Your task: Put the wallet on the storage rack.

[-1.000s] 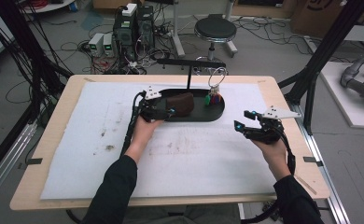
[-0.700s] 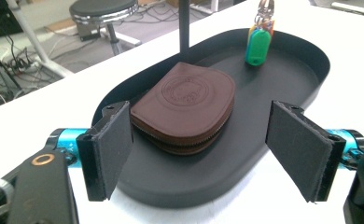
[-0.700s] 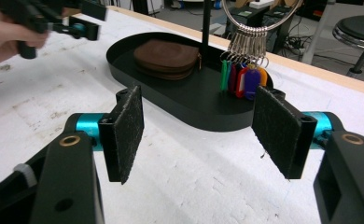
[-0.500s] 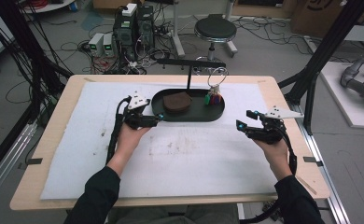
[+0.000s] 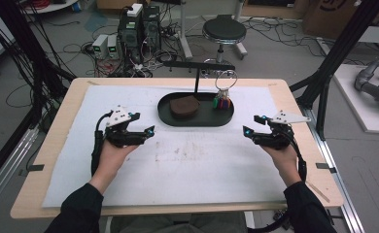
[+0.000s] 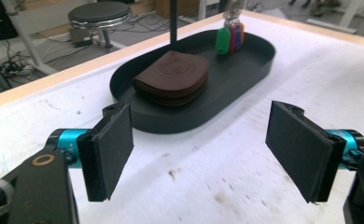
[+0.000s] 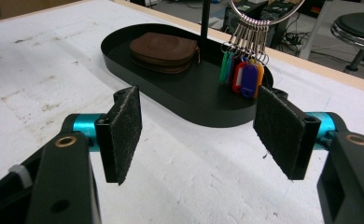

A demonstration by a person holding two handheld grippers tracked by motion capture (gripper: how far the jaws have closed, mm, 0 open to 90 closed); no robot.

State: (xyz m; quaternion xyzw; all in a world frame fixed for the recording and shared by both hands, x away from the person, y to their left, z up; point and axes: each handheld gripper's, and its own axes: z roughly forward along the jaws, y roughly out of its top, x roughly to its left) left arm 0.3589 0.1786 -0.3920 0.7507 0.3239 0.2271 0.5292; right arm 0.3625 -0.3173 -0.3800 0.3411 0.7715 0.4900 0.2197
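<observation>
A light wooden worktop (image 5: 299,104) fills the middle of the high view. A white, stained mat (image 5: 187,155) covers nearly all of it, leaving a wooden border on every side. On the mat, in the upper centre of the frame, sits a black oval tray (image 5: 204,119). Strips of dark tape (image 5: 34,167) mark the left and right edges.

The tray (image 6: 245,74) is matt black, probably metal. The brown pouch (image 6: 173,77) looks like smooth leather. Key tags (image 7: 243,72) are glossy plastic (on a shiny metal ring (image 7: 264,14)). The white mat (image 5: 187,160) looks rough and stained.
</observation>
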